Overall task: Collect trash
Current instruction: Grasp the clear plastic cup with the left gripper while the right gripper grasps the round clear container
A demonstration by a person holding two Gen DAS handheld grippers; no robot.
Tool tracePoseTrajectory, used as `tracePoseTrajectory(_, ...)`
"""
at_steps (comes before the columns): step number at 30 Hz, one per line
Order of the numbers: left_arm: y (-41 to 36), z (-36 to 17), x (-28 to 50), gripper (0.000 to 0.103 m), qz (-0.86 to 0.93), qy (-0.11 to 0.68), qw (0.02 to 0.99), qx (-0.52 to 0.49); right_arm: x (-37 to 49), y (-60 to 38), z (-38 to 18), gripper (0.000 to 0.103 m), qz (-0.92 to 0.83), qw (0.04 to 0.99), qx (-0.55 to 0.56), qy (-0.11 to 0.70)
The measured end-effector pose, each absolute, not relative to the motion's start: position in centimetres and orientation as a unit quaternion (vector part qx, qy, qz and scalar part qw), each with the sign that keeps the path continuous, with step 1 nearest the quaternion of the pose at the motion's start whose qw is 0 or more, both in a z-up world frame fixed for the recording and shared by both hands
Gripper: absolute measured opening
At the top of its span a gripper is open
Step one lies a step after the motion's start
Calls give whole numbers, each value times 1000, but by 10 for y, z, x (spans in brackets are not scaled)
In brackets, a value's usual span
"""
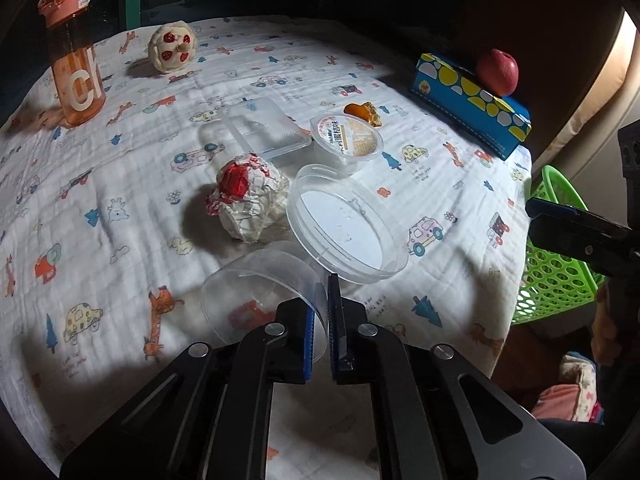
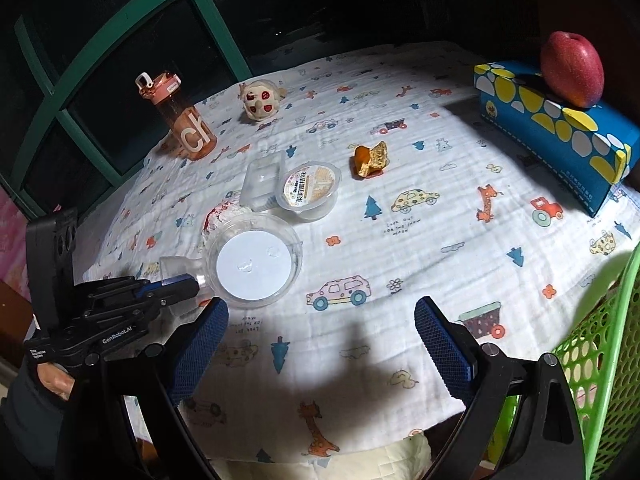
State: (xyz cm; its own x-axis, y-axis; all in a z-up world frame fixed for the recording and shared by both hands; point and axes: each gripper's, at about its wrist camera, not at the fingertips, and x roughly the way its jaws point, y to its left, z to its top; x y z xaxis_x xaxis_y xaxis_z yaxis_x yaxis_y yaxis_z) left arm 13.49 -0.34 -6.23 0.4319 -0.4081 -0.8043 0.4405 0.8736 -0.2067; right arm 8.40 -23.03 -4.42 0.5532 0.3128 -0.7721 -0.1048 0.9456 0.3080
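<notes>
Blue ribbed pads of the left gripper (image 1: 324, 312) pinch the thin wall of a clear plastic cup (image 1: 256, 304) lying on its side at six o'clock on the quilted, cartoon-printed cloth (image 1: 120, 184). Only the right wrist view shows the right gripper (image 2: 320, 320), jaws wide and empty. Crumpled red-and-white paper (image 1: 248, 204) sits behind a round clear lid (image 1: 348, 228); a green perforated basket (image 1: 560, 272) stands at three o'clock.

Both wrist views look steeply down, close over the surface (image 1: 120, 208); both share round lid (image 1: 346, 226), bottle (image 2: 182, 120), apple (image 2: 572, 70).
</notes>
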Motion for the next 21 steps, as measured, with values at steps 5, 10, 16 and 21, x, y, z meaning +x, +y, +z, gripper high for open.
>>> tracePoseTrajectory(5, 20, -55, 129, 4, -232, 458, 858, 7, 94, -206, -57, 92, 142, 869, 95, 465)
tracePoseTrajectory(10, 28, -53, 128, 4, -218, 453, 865, -3, 108, -180, -72, 93, 157, 862, 70, 477)
tracePoseTrajectory(16, 48, -49, 138, 4, -215, 455, 864, -18, 121, -152, -89, 93, 168, 855, 31, 490)
tracePoseTrajectory(21, 57, -51, 140, 4, -214, 456, 863, -24, 133, -145, -99, 94, 165, 851, 28, 498)
